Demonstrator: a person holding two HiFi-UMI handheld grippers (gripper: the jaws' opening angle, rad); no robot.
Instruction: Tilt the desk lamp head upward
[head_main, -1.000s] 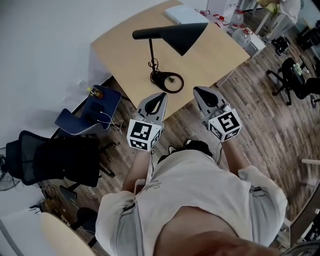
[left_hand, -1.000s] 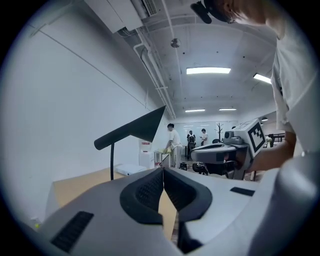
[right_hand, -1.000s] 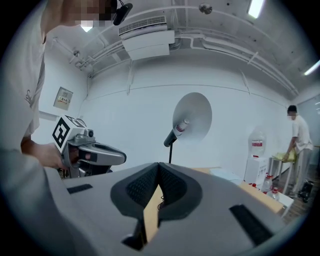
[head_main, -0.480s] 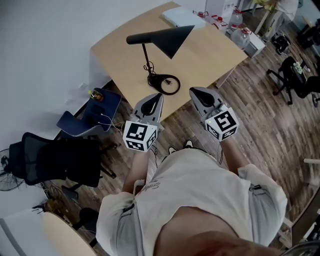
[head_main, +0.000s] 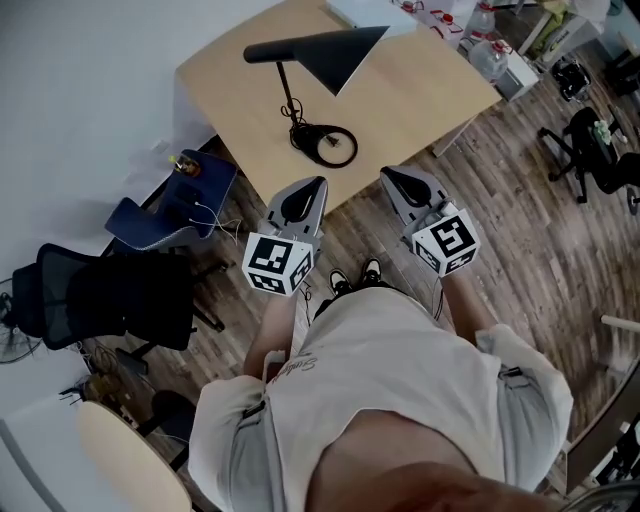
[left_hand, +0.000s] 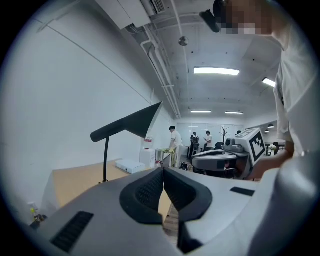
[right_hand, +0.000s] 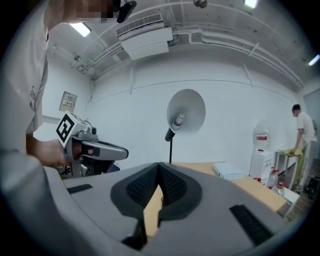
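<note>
Your left gripper and right gripper hover near the desk lamp, just off its tabletop. Both jaws pressed together, nothing between.

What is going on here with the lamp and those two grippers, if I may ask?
A person stands at a wooden table with a gripper in each hand. The left gripper and the right gripper are both shut and hold nothing. They hang side by side near the table's front edge, short of the black desk lamp. Neither touches the lamp, so tilting its head has not begun.
</note>
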